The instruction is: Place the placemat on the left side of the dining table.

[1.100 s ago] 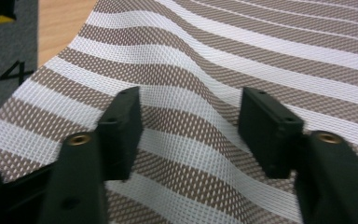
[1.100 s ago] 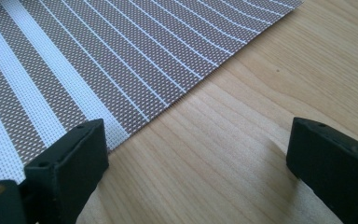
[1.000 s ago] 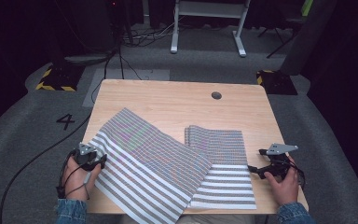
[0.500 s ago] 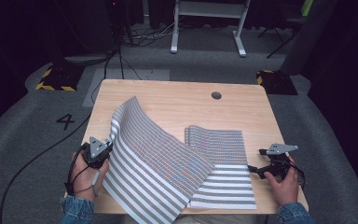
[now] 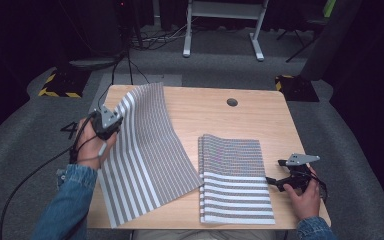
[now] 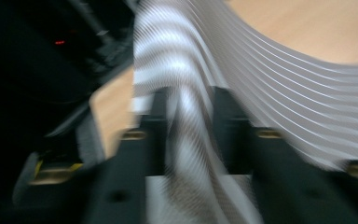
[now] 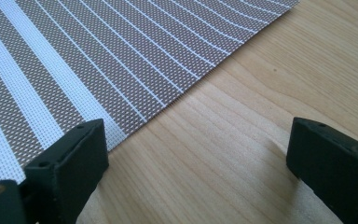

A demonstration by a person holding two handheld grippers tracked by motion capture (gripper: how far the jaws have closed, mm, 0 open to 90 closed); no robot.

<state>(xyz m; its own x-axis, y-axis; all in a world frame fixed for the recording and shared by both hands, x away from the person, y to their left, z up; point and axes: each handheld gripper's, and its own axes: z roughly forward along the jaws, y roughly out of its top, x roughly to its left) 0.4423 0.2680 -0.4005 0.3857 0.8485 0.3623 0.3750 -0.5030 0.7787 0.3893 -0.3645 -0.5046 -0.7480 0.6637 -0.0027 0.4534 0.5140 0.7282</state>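
High view: fixed above near edge of bench (image 5: pixel 260 125), looking fwd and down, far off. Left gripper view: close, blurred, along its jaws toward far-left corner. Right gripper view: very close, low over right edge; all share bench top.

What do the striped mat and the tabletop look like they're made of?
The striped mat looks like a woven vinyl or plastic mesh with a matte finish: the right gripper view shows a fine open weave, and it bows stiffly where the left gripper lifts it. The table looks like light wood or a wood-grain laminate, smooth, with visible grain lines.
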